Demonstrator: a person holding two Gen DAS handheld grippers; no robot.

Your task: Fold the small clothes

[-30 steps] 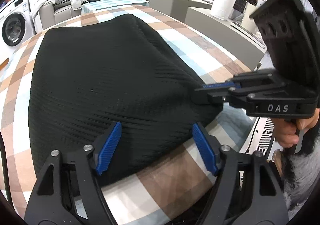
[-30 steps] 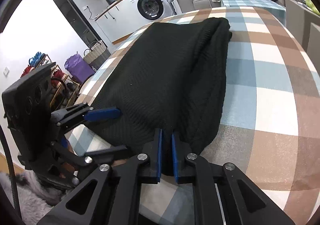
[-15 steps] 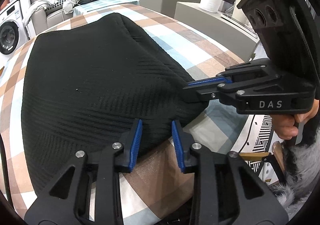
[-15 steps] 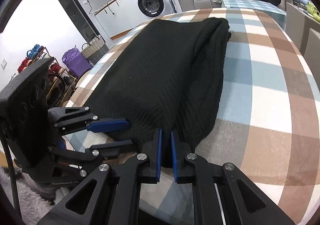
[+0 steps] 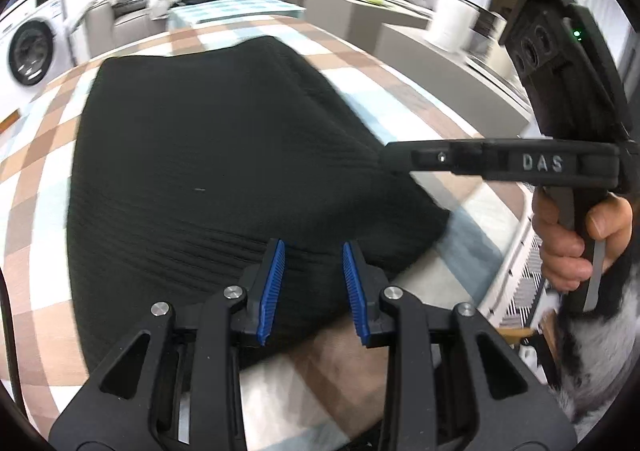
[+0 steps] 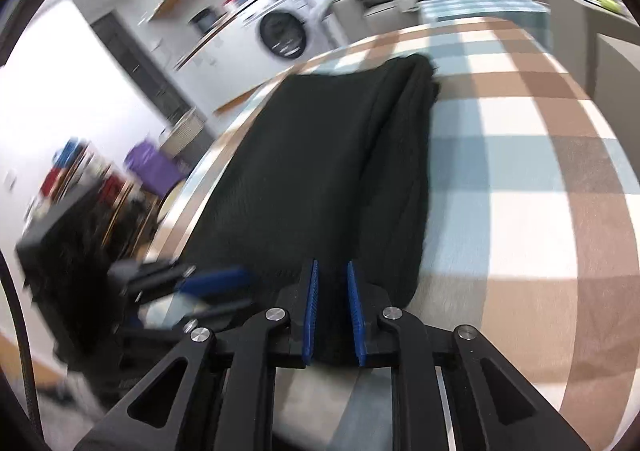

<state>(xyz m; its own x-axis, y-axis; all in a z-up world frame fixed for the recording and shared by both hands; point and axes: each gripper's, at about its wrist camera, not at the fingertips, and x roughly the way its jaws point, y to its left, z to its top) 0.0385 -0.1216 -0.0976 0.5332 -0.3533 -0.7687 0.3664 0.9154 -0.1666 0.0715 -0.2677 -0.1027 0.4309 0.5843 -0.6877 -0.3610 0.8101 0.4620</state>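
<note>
Left wrist view: the black ribbed knit garment (image 5: 224, 179) lies flat on the desk covered with a brown, blue and white checked cloth (image 5: 36, 179), its near hem toward the camera. The left gripper (image 5: 314, 287) stands over that hem with its jaws partly spread. The fabric lies under and between the blue pads (image 5: 274, 283), but no pad presses on it, so nothing is pinched. These jaws have been closing in from a wider stance.

The right gripper (image 5: 394, 159) reaches in from the right of this view at the garment's near right corner, held by a person's hand (image 5: 568, 243).

Right wrist view: the right gripper (image 6: 334, 311) has just been opening. A narrow gap shows between its pads, and dark fabric sits in that gap. The pads appear to stand off the cloth, so the corner is judged released; blur leaves this uncertain.

Step in hand, as a judgement: gripping the near hem at two points, ahead of a fold toward the far edge.

Next move, as a judgement:
- Lower both grippers onto the hem.
- Close each on all the layers there.
- Lift evenly, so that the knit does not stretch or skew.
</note>
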